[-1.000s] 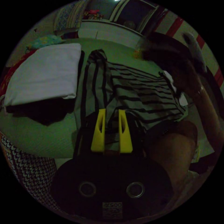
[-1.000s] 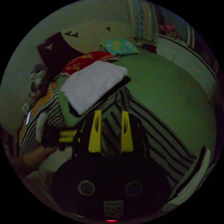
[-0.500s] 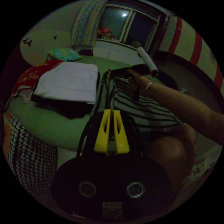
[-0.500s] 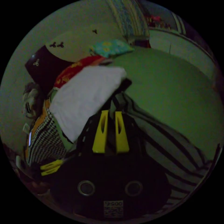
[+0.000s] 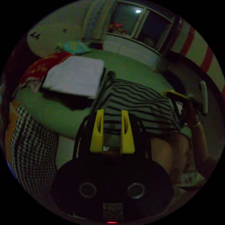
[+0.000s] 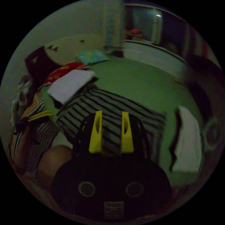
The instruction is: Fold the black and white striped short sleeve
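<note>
The black and white striped short sleeve (image 5: pixel 138 103) lies flat as a folded panel on the green bed (image 5: pixel 131 68), close to the bed's near edge. My left gripper (image 5: pixel 112 116) hovers open at the shirt's near edge, with nothing between the jaws. In the right gripper view the same shirt (image 6: pixel 110 103) spreads beneath my right gripper (image 6: pixel 112 117), which is open and holds nothing. The right gripper (image 5: pixel 174 94) is at the shirt's right end, in a hand with a bracelet. The left gripper (image 6: pixel 39 115) is by the shirt's left end.
A folded white cloth (image 5: pixel 75 75) rests on dark clothes just left of the shirt, with red (image 5: pixel 37 68) and turquoise (image 5: pixel 73 46) pillows behind it. Another white folded piece (image 6: pixel 188 140) lies to the right. A person's knee (image 5: pixel 166 150) and a houndstooth fabric (image 5: pixel 30 150) border the bed's near edge.
Half a second ago both grippers were shut on the shirt's lifted fold. Both have now opened and drawn back toward the near edge, and the shirt lies flat on the bed.
</note>
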